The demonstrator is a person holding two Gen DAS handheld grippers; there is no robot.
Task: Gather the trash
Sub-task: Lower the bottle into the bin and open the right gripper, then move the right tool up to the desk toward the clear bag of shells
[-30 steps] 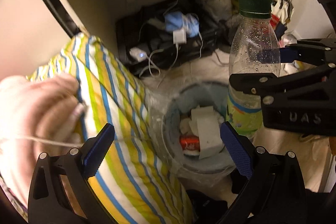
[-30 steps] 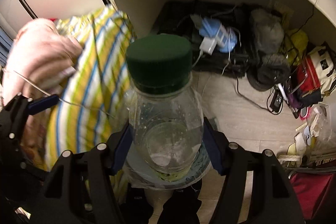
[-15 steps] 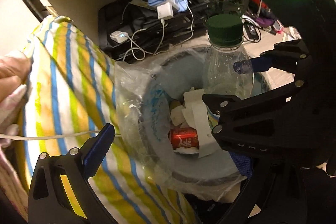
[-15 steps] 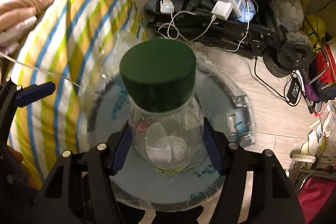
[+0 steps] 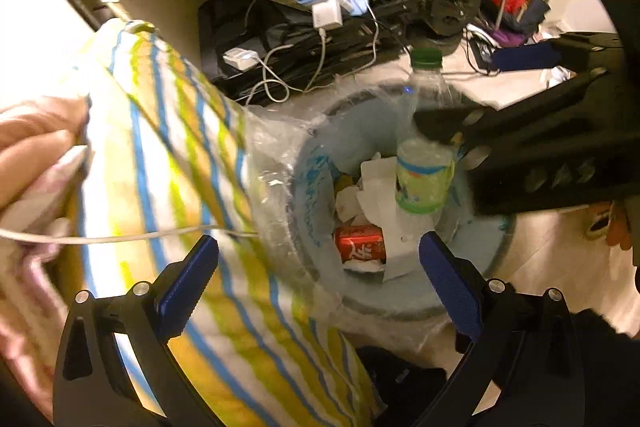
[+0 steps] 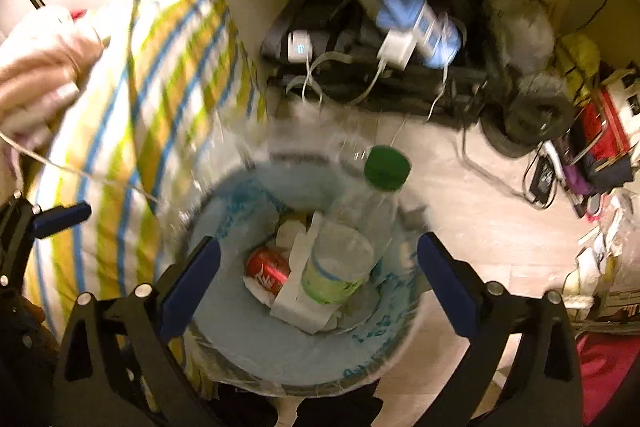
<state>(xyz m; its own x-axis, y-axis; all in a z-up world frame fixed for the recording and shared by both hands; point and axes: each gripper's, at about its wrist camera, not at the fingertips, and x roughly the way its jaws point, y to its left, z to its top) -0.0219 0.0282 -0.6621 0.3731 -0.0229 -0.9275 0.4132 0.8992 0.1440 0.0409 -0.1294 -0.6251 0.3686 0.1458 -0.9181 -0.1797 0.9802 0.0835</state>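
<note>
Clear plastic bottle (image 6: 352, 247) with green cap in lined blue trash bin (image 6: 304, 355), long axis tilted, cap up toward far rim. Right gripper (image 6: 318, 281) fingers opening, clear of bottle. Left gripper (image 5: 318, 279) fingers apart, empty.

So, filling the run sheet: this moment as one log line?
right tongs: opening | bottle: released, inside bin | left tongs: open, empty

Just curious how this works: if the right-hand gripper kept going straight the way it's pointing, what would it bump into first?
Probably the plastic bottle, leaning inside the lined trash bin just ahead of the opening right gripper, touching neither pad. Depth is unclear.
</note>
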